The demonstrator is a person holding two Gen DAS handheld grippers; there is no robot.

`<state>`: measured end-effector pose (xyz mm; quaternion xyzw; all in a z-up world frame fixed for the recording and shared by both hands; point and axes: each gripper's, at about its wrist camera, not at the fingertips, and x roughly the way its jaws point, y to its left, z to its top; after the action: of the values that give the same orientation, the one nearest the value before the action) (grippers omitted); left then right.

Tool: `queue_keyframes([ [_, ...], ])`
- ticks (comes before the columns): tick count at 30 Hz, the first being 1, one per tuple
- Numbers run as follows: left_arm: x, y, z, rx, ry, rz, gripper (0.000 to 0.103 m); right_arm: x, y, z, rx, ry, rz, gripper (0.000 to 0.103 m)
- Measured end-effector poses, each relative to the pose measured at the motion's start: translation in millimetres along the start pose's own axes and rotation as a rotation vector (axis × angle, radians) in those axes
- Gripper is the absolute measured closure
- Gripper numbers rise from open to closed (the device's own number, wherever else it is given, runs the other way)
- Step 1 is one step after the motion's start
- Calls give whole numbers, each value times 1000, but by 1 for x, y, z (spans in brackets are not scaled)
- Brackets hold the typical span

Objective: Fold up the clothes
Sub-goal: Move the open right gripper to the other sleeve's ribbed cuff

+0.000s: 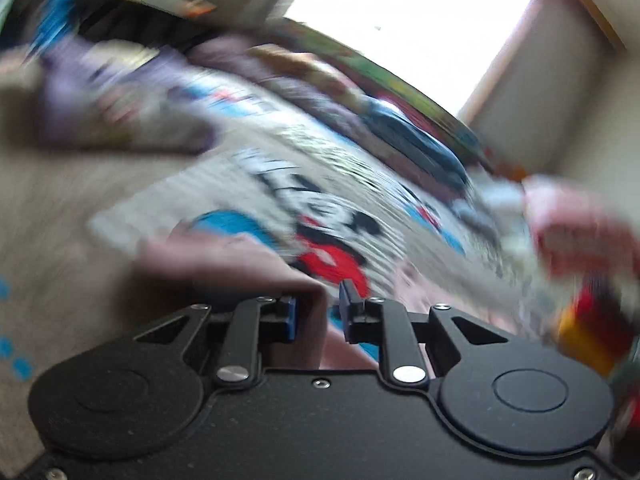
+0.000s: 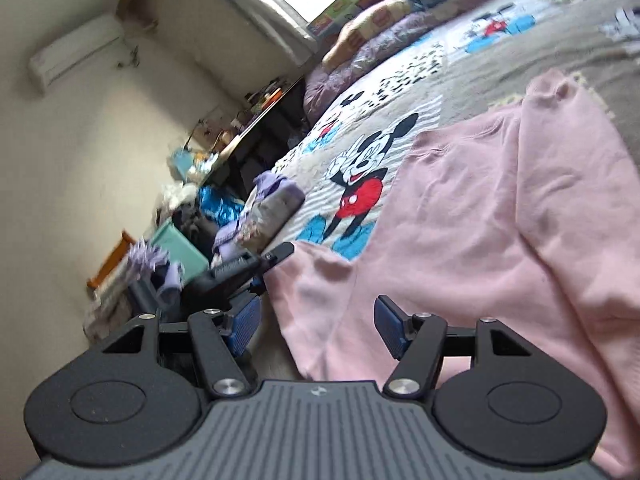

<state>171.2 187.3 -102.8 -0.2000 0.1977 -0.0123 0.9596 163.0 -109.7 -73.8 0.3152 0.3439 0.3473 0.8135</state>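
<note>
1. Bed: its cartoon-print cover serves as the folding surface; a pink sweatshirt is spread flat on it, probably to make its edges easy to reach.
2. Left hand-held gripper: view heavily blurred. Jaws nearly closed, a pink fold standing between them; looks pinched, likely to lift an edge for a fold.
3. Right hand-held gripper: jaws wide apart, grasping nothing, poised at the sweatshirt's near corner.

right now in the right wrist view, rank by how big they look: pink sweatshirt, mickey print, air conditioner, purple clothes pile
1. pink sweatshirt, by far
2. mickey print
3. air conditioner and purple clothes pile: look alike, no ranking; the conditioner is farther away.
</note>
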Motion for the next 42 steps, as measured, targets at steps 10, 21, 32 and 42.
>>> queue_keyframes([
  [10,-5,-120,-87,960,187,-286,56,-17,-73,-30,461,-237,7,36],
  [21,-37,-70,-34,519,104,-352,38,-12,-58,-34,341,-196,-72,34],
  [32,-40,-10,-3,105,42,-222,36,21,-48,-19,376,-187,-148,34],
  [42,-46,1,-4,42,47,-250,34,54,-56,-9,466,-259,-227,61],
])
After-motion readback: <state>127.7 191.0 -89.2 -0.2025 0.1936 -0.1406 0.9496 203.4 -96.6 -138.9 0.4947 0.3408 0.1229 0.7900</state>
